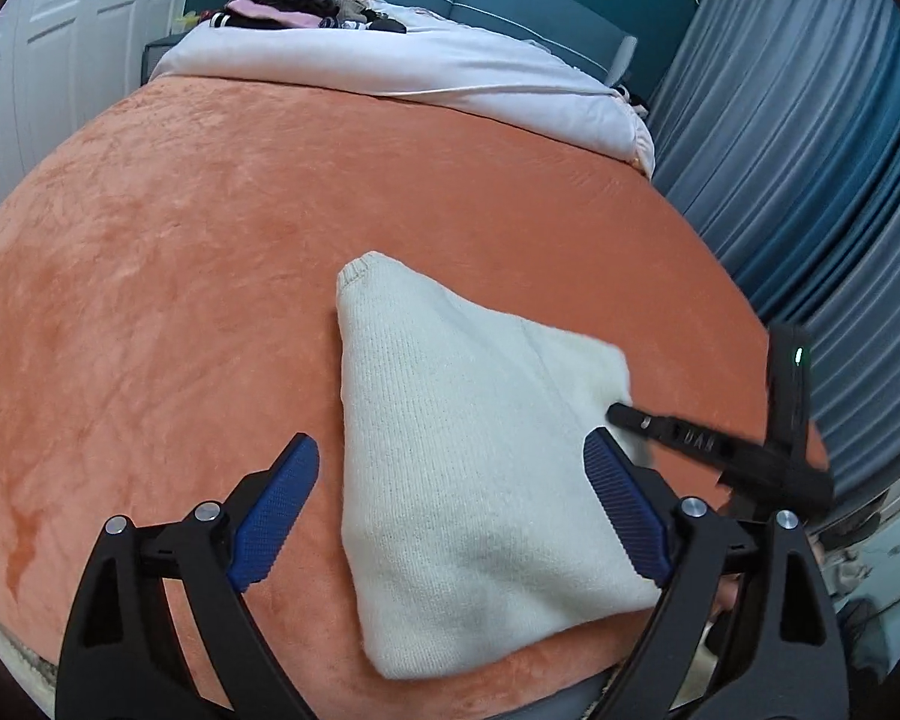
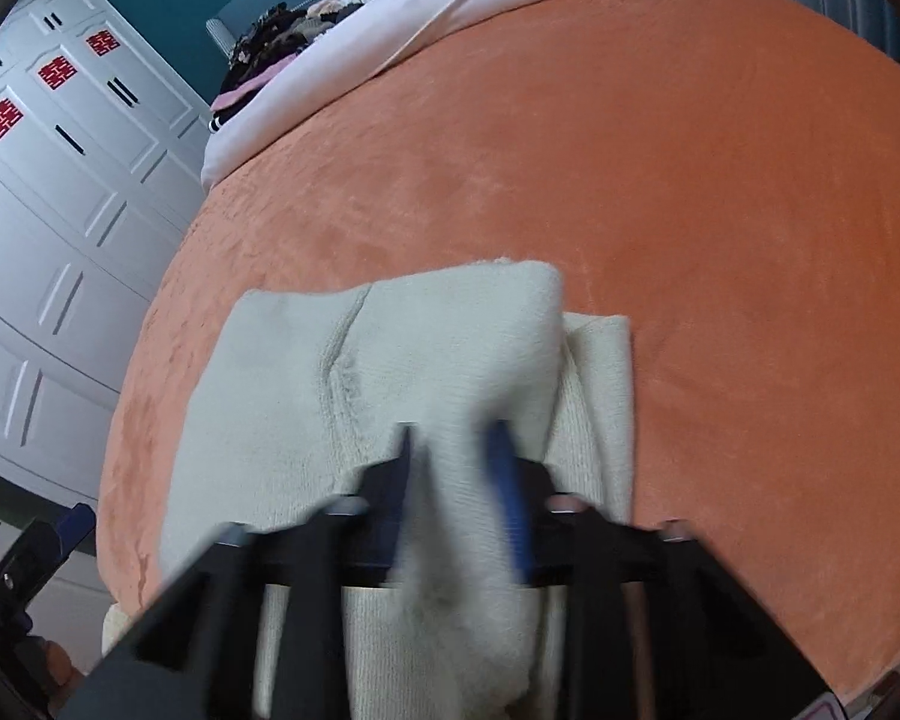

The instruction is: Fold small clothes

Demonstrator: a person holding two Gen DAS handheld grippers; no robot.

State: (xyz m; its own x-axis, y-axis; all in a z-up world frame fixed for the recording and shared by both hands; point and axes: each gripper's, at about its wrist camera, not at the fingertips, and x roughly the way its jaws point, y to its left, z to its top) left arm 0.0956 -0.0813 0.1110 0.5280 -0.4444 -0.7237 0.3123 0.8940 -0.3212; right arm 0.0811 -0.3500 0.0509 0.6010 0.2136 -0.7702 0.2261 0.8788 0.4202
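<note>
Cream knit garment lies on the orange plush bed cover, near edge, roughly triangular with a ribbed hem at its far tip. Left hand-held gripper: jaws spread wide, straddling the knit, gripping nothing; probably poised to pin or take an edge. Right hand-held gripper: fingers pinched on a raised fold of the knit, image blurred, seemingly carrying that flap over for a fold. Seam line visible in the knit. Pile of dark clothes sits far left on the white sheet.
</note>
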